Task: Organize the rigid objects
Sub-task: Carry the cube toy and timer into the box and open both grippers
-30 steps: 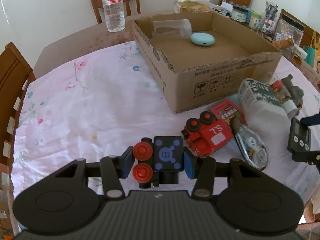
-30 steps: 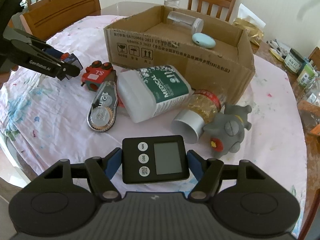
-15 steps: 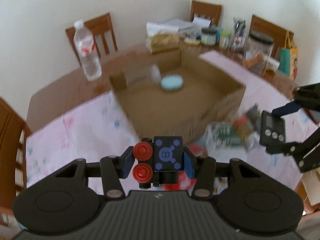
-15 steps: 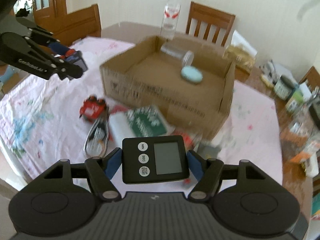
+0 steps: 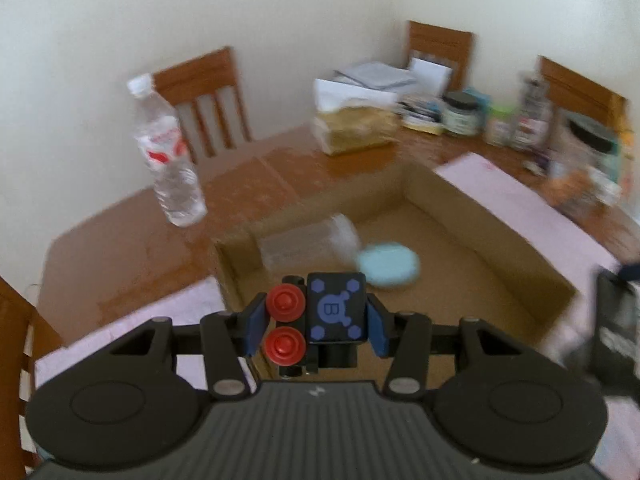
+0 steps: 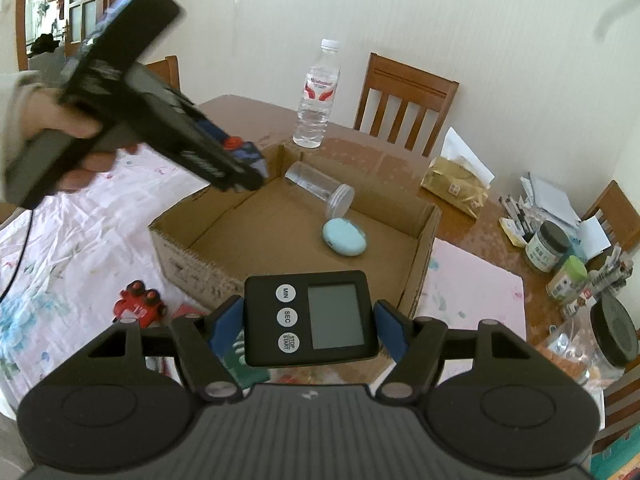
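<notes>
Toy block (image 5: 335,309), black with blue dots and two red round knobs, sits squeezed tight between the blue pads of the left gripper (image 5: 316,322), up in the air over the near corner of the cardboard box (image 5: 532,256). From the right wrist view, a hand (image 6: 60,128) holds that left gripper (image 6: 256,168) above the box's (image 6: 424,248) left wall. Black kitchen timer (image 6: 311,318) with three white buttons and a grey screen is clamped in the right gripper (image 6: 310,326), its pads pressing on both sides, held in the air just before the near wall of the box. Inside the box lie a clear plastic jar (image 6: 320,188) on its side and a light blue oval case (image 6: 344,237), touching each other near the far wall. A red toy train (image 6: 138,306) lies on the pink flowery cloth (image 6: 80,248) beside the box. A water bottle (image 6: 317,96) stands upright on the brown table (image 6: 248,116) behind the box. Jars and papers crowd the right end of the table.
</notes>
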Demonstrator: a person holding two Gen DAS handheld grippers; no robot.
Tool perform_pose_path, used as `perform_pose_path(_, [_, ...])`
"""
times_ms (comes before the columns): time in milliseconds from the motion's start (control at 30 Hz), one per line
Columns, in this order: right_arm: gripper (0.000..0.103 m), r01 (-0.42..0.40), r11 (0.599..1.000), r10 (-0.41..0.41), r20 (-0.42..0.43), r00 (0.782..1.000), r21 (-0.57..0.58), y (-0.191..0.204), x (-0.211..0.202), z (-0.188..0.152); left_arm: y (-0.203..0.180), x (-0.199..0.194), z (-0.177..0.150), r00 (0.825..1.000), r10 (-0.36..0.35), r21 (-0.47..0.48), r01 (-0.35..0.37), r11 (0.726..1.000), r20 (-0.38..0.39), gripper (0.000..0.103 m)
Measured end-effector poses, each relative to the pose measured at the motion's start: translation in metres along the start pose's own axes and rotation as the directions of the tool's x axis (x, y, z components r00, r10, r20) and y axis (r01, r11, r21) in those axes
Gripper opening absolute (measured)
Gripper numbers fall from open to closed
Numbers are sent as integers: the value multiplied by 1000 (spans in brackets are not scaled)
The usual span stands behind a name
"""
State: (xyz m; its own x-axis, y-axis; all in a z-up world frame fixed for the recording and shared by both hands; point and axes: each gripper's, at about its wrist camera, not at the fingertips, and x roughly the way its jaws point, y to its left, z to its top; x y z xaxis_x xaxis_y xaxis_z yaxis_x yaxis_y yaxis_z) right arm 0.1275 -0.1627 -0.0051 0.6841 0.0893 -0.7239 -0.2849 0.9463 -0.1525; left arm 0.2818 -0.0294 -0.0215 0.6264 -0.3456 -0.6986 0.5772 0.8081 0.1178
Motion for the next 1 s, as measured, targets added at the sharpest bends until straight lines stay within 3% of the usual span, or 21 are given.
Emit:
perform_pose_path(33, [75, -1, 1000, 1, -3, 1000, 3, -2, 4, 2, 2, 6, 3, 1000, 14, -12, -14, 1000, 25, 60])
perform_pose_path(67, [75, -4, 1000, 4, -5, 1000, 4, -4, 8, 3, 6, 9, 5, 999, 12, -29, -11, 1000, 36, 81])
perform_pose_path(133, [75, -11, 1000, 11, -9, 1000, 2, -9, 15, 6, 12, 8, 6, 999, 7, -87, -3, 996, 51, 94])
perform_pose_path(333, [75, -25, 1000, 25, -19, 999, -9, -23, 36, 14, 19, -13, -7, 998, 40, -136, -34, 990, 42, 96])
perform_pose_path(467, [75, -40, 999, 39, -22, 999, -10, -33, 50, 22, 29, -28, -21, 999, 34, -218, -30, 975, 17, 97])
perform_pose_path(667, [75, -36, 999, 37, -17, 999, 11, -47, 70, 37, 31, -46, -48, 994, 99, -255, -107, 961, -45, 97])
perform_pose_path(733, [85, -22, 999, 22, -13, 1000, 29, -52, 74, 41, 34, -52, -56, 993, 101, -289, -114, 951, -59, 97])
perform_pose_path(800, [103, -17, 999, 17, 0, 1000, 41, -54, 73, 44, 36, -57, -63, 994, 93, -331, -109, 937, -65, 97])
perform_pose_path(900, [103, -20, 999, 19, 16, 1000, 45, -53, 66, 45, 36, -71, -72, 993, 112, -381, -119, 917, -42, 97])
perform_pose_path(1000, [103, -8, 999, 8, 10, 1000, 52, -52, 60, 38, 32, -75, -76, 986, 152, -382, -167, 909, -69, 97])
